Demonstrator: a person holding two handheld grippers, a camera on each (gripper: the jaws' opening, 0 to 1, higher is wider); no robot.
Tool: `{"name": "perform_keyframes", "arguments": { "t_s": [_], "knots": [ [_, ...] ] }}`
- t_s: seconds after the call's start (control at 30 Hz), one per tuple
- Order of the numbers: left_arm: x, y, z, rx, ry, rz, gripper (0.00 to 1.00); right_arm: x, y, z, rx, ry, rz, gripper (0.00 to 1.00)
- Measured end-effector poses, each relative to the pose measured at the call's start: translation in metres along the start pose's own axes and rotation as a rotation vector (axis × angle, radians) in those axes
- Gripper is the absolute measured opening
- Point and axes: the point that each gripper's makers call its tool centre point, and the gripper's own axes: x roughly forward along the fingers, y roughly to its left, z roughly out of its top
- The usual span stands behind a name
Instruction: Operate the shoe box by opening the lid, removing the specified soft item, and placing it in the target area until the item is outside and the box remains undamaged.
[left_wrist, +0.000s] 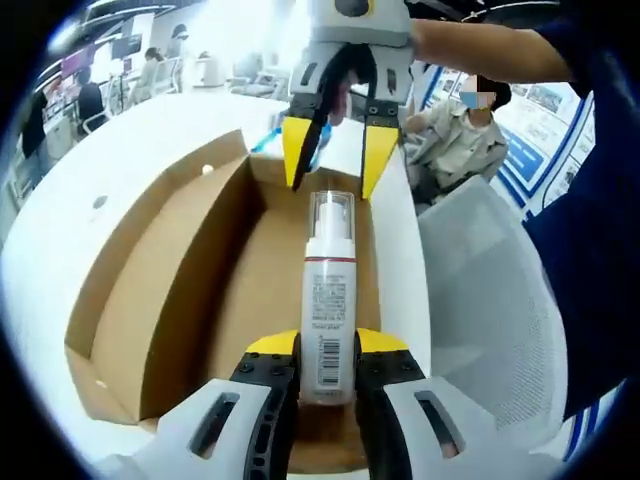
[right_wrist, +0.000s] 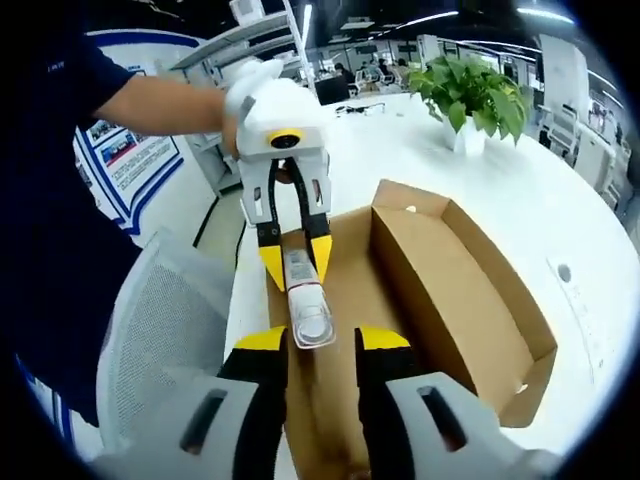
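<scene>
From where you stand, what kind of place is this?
Probably an open-plan office or lab. A large white table holds the open cardboard box, a potted plant stands on it, a mesh office chair sits beside it, and people sit at desks farther off.

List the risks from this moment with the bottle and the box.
1. The left gripper clamps only the base end of the bottle; lifted from that end, it may tilt or slip out.
2. The right gripper straddles the clear cap with its jaws apart; squeezing there might pop the cap off.
3. Both grippers sit inside the open cardboard box, so a careless lift could snag and tear its walls.
</scene>
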Motion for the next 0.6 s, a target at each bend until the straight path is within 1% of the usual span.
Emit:
{"name": "perform_keyframes", "arguments": {
  "t_s": [0.03,0.1,0.13,0.17,0.2,0.27,0.3,0.33,0.5,0.6],
  "knots": [
    [-0.001,-0.001,0.002,0.0,-0.004,-0.001,0.17,-0.001,0.004,0.009,0.022,-0.041,0.015,0.24],
    [-0.005,-0.006,0.008,-0.006,-0.033,-0.017,0.17,-0.003,0.006,0.013,0.025,-0.05,0.015,0.24],
    [-0.007,-0.007,0.011,-0.014,-0.043,-0.018,0.17,-0.004,0.007,0.017,0.029,-0.065,0.02,0.24],
    [-0.009,-0.011,0.016,-0.02,-0.065,-0.028,0.17,-0.005,0.007,0.018,0.03,-0.068,0.021,0.24],
    [-0.011,-0.013,0.018,-0.032,-0.078,-0.039,0.17,-0.005,0.009,0.019,0.028,-0.069,0.02,0.24],
    [-0.015,-0.01,0.019,-0.028,-0.092,-0.036,0.17,-0.004,0.014,0.019,0.01,-0.053,0.025,0.24],
    [-0.017,-0.014,0.024,-0.03,-0.099,-0.044,0.17,-0.003,0.016,0.019,0.007,-0.047,0.029,0.23],
    [-0.017,-0.015,0.026,-0.025,-0.103,-0.039,0.17,-0.002,0.019,0.019,0.004,-0.045,0.035,0.23],
    [-0.019,-0.025,0.034,-0.012,-0.112,-0.057,0.17,0.001,0.025,0.02,-0.018,-0.036,0.048,0.22],
    [-0.019,-0.028,0.037,0.001,-0.117,-0.057,0.17,0.002,0.028,0.022,-0.024,-0.042,0.052,0.22]
  ]
}}
